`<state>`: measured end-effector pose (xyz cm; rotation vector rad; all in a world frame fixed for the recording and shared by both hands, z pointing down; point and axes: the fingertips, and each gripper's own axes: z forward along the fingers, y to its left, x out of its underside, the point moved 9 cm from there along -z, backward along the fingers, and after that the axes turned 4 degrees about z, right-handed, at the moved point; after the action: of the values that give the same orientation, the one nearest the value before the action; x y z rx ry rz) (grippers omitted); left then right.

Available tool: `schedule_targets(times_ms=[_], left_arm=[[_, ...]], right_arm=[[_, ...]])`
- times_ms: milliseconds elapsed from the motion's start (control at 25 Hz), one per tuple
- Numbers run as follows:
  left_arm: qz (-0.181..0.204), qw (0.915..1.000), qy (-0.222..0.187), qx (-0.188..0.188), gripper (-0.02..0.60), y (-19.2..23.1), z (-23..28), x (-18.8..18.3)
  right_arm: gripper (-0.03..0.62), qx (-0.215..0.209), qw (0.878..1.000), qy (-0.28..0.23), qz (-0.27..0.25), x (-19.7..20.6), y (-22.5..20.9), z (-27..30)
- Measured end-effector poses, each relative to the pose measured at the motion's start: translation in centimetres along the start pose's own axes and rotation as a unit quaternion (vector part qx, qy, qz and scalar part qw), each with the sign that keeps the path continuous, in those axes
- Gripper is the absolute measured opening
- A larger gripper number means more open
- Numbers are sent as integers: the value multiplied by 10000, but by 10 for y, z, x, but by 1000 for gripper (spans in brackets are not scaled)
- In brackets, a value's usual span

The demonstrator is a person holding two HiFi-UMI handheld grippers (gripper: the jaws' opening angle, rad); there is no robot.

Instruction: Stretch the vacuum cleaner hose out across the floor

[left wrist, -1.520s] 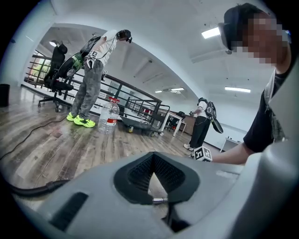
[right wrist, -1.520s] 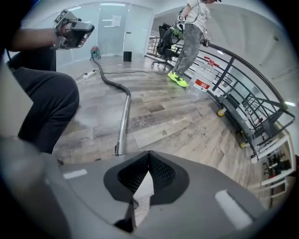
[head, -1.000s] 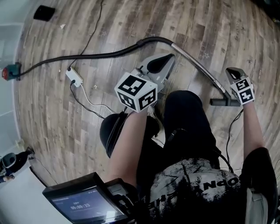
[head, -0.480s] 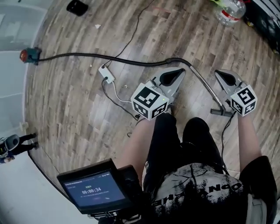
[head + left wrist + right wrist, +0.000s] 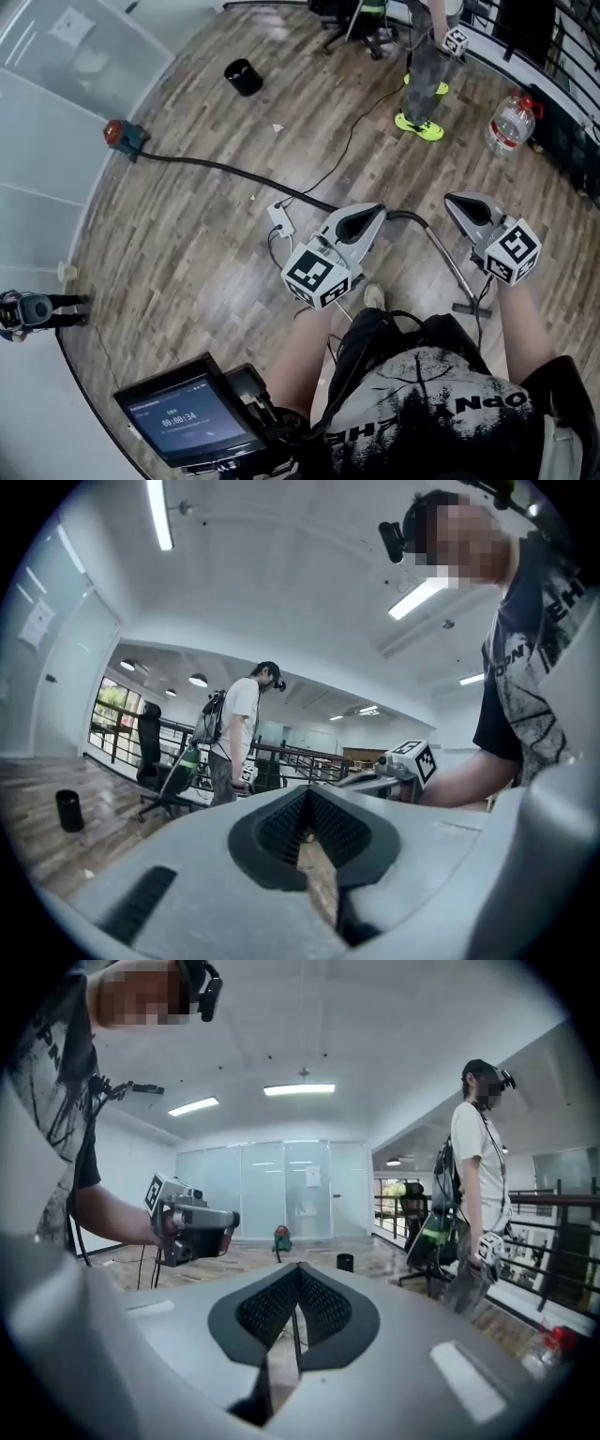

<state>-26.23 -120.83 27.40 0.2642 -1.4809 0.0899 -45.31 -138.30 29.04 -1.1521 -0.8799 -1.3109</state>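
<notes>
Two grey plastic claws, each bearing a black-and-white marker cube, are held level in front of the person's body, clear of the floor. The left gripper (image 5: 364, 219) sits at the centre of the head view with its dark ribbed pads (image 5: 281, 825) pressed together on nothing. The right gripper (image 5: 461, 202), just right of centre, is likewise closed and empty, only a thin slit showing between its jaws in the right gripper view.

Neither claw touches the hose. Judging by this, the hands are kept shut and idle because the stretching looks done, or nearly so.

Below and beyond the claws, the thin black flexible vacuum hose (image 5: 216, 167) lies on the pale wood-plank floor (image 5: 187, 253). It starts at the small red and green vacuum cleaner body (image 5: 121, 136) in the upper left, by a frosted glass wall, and runs in one long, gently curving line toward the centre, with no loops or kinks visible. Behind the left gripper it meets the silver metal wand (image 5: 446, 262), which slants down to a dark nozzle in the lower right, beside the person's shoe.

A white power adapter (image 5: 279, 217) with its thin cable lies just beside the hose near the centre. A second person (image 5: 427, 56) stands well apart at the top edge.
</notes>
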Motion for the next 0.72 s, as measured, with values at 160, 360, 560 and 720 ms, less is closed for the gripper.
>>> schedule_targets(times_ms=[160, 360, 560, 720], left_arm=[[450, 9984, -13, -331, 0, -6, -26, -24], [483, 9955, -252, -776, 0, -41, -41, -45], [570, 9879, -342, -1399, 0, -88, -38, -55], [621, 9822, -296, -1746, 0, -133, -27, -53]], right_arm=[[6, -374, 9964, -736, -197, -40, 20, 10], [6, -1146, 9879, -1041, -73, -65, 42, 5], [6, -1811, 9785, -957, -230, -68, 54, -12], [6, -2059, 9749, -756, -380, -53, 58, -45]])
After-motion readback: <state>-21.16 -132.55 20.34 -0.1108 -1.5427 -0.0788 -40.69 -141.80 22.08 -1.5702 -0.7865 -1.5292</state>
